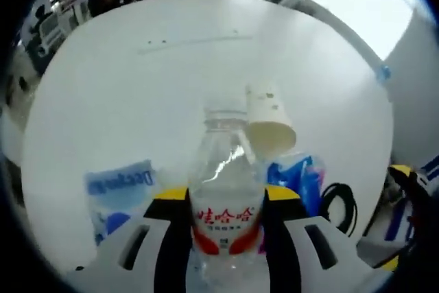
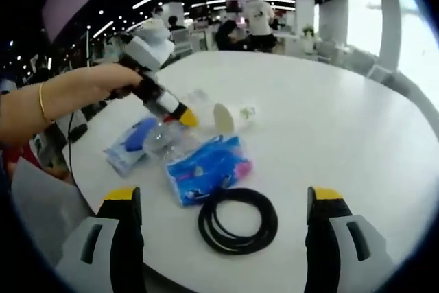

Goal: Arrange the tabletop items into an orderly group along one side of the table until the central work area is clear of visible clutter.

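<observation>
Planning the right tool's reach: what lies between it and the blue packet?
In the right gripper view, a black cable coil lies on the table between the open right tool and the blue packet.

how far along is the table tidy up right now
Partly done. Already grouped near one edge of the white table: the blue packet, the pale blue pack and the black cable coil. In hand: the left gripper is shut on the clear water bottle, beside the paper cup lying on its side. Left: setting the bottle down and straightening the cup. The right gripper is open over the coil.
</observation>
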Available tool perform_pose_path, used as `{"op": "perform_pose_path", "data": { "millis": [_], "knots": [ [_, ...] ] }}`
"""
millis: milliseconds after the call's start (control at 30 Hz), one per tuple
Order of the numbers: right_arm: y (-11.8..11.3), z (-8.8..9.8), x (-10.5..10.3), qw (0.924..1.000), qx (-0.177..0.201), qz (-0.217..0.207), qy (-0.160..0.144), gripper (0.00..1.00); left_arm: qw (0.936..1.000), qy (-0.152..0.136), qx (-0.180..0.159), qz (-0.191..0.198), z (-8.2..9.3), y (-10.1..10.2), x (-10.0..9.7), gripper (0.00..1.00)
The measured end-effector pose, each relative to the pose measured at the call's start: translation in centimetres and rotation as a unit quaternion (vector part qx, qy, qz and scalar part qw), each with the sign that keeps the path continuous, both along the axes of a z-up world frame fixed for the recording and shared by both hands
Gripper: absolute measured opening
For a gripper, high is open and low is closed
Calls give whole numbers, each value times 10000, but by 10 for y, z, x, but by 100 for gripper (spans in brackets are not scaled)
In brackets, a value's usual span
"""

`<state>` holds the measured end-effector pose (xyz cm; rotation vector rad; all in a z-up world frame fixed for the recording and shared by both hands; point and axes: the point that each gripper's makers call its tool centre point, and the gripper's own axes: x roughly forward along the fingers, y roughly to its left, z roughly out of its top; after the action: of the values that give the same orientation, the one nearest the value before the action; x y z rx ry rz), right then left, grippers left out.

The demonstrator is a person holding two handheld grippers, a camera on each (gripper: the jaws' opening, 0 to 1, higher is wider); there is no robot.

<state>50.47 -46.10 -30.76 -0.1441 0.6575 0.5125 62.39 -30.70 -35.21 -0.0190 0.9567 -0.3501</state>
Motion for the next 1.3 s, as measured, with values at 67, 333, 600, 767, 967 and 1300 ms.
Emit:
{"op": "perform_pose_path", "data": {
  "millis": [67, 333, 600, 767, 967, 1300],
  "knots": [
    [-1, -1, 0, 10000, -32, -3, 17, 99, 9998, -136, -99, 67, 4, 1, -4, 37],
    [0, -3, 0, 10000, -57, 40, 28, 99, 9946, -955, -167, 375, 20, 10, -16, 37],
    [9, -1, -4, 9994, 273, 155, 130, 99, 9885, -1467, -102, 341, 29, 9, -23, 37],
    [10, -2, -5, 9994, 265, 177, 138, 99, 9859, -1638, -79, 332, 32, 11, -28, 37],
    [12, -3, -6, 9994, 210, 245, 139, 99, 9806, -1909, -22, 454, 42, 15, -30, 36],
    [13, -3, -6, 9994, 194, 255, 145, 99, 9604, -2747, -74, 450, 92, 16, -21, 36]
  ]
}}
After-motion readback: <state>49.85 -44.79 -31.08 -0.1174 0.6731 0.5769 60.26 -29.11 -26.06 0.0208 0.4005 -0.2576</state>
